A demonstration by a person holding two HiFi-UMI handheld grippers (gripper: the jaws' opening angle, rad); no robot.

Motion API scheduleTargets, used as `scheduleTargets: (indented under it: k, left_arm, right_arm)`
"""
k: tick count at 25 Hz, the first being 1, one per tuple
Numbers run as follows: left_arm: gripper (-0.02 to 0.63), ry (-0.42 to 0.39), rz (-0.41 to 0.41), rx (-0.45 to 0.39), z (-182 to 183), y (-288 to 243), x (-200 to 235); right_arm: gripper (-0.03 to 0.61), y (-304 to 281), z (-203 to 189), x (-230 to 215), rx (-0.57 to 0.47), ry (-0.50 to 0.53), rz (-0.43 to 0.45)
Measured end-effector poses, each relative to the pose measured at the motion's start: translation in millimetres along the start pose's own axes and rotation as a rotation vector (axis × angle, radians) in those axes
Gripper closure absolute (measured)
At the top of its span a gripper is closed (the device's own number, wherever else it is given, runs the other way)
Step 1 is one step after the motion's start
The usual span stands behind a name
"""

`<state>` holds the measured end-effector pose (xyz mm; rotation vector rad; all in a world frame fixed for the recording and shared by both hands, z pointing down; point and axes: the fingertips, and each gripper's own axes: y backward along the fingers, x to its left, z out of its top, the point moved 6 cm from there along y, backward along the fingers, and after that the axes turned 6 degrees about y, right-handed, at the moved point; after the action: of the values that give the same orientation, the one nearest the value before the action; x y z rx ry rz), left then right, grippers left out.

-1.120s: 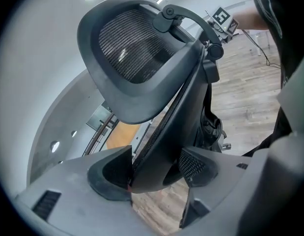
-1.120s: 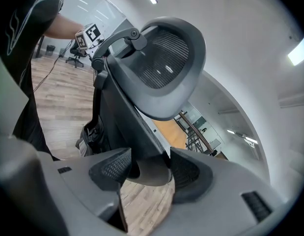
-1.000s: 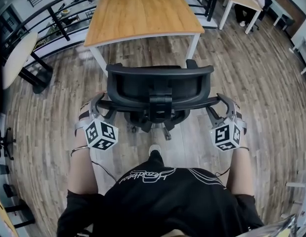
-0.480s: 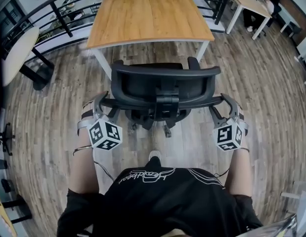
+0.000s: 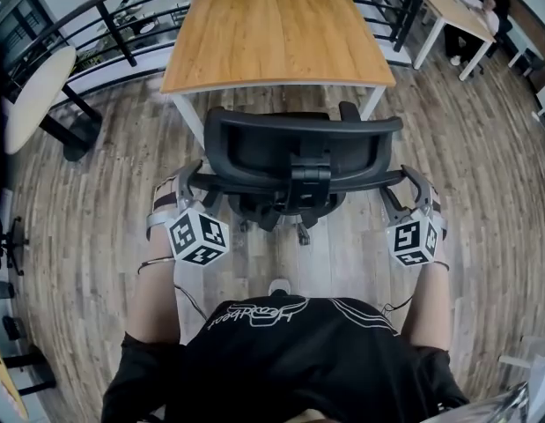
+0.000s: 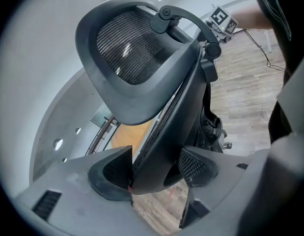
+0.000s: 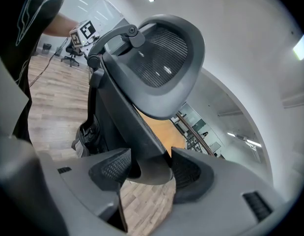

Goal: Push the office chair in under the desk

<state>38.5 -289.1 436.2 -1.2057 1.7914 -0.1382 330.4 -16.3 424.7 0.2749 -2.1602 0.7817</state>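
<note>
A: What moved over the last second?
B: The office chair (image 5: 294, 192) has rolled forward with the person. In the head view the strip of wood floor (image 5: 96, 166) between its backrest (image 5: 290, 139) and the front edge of the desk (image 5: 276, 33) has shrunk to a sliver. Both grippers kept their places on the backrest.
A: Grip state?
B: The left gripper (image 5: 191, 185) is pinching the backrest's left rim and the right gripper (image 5: 404, 188) its right rim. Each gripper view shows the dark rim seated between the pads (image 6: 110, 173).
A: Meaning for the task?
B: Judged past halfway. The chair sits centred between the white desk legs (image 5: 186, 117), with the backrest near the edge but not against it — the seat is hidden below the backrest, so I cannot tell how far under it is. A straight push should finish it.
</note>
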Motion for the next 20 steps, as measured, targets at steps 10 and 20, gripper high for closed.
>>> scheduleTargets:
  k: [10,20]
  left_arm:
    - [0.333,0.023,0.047,0.053,12,-33,12]
    - [0.333,0.068,0.105,0.115,27,-68,23]
  right_arm:
    - [0.31,-43,-6,-25,-0.054,0.021,0.02]
    - [0.311,-96,-12,-60,-0.107,0.074,0.069]
